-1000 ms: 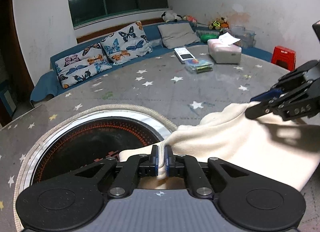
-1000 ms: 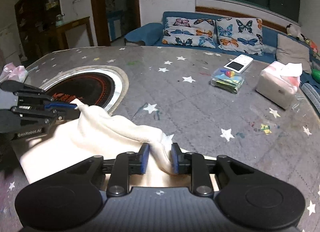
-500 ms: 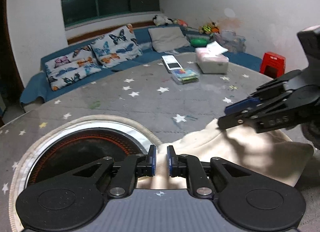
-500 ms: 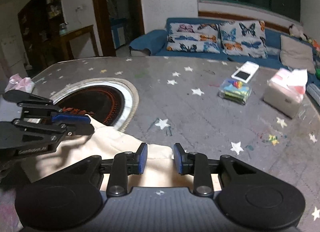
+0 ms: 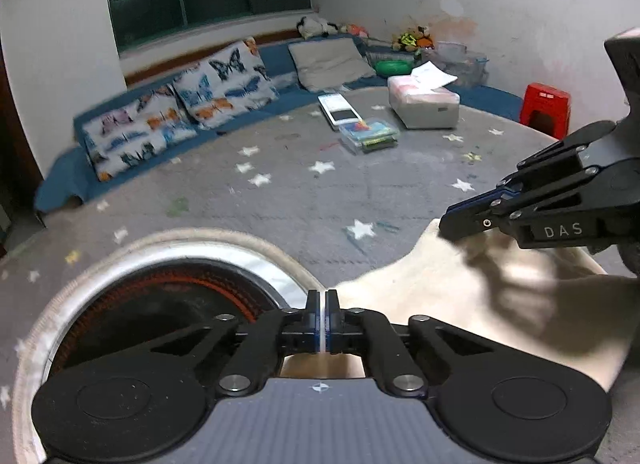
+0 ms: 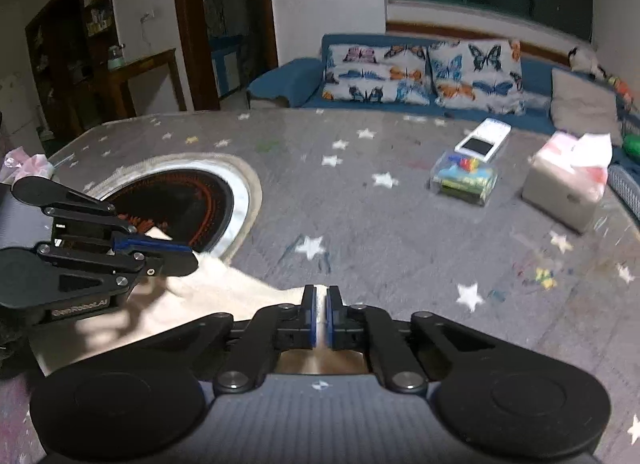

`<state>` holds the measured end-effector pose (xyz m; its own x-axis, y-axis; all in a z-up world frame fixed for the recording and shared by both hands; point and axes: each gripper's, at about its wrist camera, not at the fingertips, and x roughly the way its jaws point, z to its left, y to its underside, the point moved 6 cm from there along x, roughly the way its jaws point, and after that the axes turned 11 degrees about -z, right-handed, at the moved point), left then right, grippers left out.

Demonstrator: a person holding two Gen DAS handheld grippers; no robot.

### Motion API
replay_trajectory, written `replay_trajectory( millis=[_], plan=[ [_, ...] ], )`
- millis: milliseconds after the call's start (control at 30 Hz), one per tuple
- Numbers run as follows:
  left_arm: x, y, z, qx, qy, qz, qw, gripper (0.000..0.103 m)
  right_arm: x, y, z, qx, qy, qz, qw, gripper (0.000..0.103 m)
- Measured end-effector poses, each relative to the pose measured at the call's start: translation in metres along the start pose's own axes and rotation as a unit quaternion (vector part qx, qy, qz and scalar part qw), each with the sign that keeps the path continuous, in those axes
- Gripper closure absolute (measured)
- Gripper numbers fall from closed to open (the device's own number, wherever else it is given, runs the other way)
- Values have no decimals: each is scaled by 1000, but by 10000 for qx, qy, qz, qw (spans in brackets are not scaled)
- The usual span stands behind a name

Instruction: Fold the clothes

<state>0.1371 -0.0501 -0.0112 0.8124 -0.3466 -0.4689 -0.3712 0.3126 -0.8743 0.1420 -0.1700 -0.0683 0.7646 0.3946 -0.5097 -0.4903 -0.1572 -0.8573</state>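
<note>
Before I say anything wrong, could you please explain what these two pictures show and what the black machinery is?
No robot here: a person holds a two-finger gripper in each hand, each with a camera looking along its fingers. One picture comes from the left gripper, the other from the right gripper. Both are closed and seem to pinch a cream garment lying on a grey starred table, at the edge of a round dark inset plate. Farther off sit a tissue box and a clear box.
</note>
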Motion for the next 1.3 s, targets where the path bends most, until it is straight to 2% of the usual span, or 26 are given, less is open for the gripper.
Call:
replay_trajectory(
  millis=[133, 300, 433, 633, 700, 900, 1000, 1200, 1300],
  plan=[
    [6, 2, -3, 96, -72, 57, 9999, 101, 6, 4, 0, -94, 75, 64, 9999, 98],
    [4, -1, 1, -20, -173, 53, 9998, 96, -10, -5, 3, -191, 128, -142, 9996, 94],
    [-8, -7, 2, -234, -194, -140, 9994, 96, -8, -3, 18, -348, -97, -89, 9993, 94],
    [-38, -6, -9, -372, 8, -336, 9987, 96, -3, 3, 41, -583, -466, 39, 9972, 92],
    [-47, -1, -15, -391, 95, -339, 9986, 96, 4, 6, 43, -688, -431, 78, 9967, 91],
    [-54, 17, -27, -497, 212, -203, 9983, 96, 5, 6, 44, -739, -385, 63, 9965, 90],
    [-47, 27, -19, -814, 126, -23, 9966, 96, -2, 3, 43, -699, -358, 4, 9969, 86],
    [-48, 26, 2, -1239, 13, -29, 9923, 96, -29, 1, 51, -715, -455, -158, 9963, 81],
    [-35, 27, 13, -1440, -72, 194, 9894, 96, -37, 8, 56, -707, -521, -95, 9961, 79]
  ],
)
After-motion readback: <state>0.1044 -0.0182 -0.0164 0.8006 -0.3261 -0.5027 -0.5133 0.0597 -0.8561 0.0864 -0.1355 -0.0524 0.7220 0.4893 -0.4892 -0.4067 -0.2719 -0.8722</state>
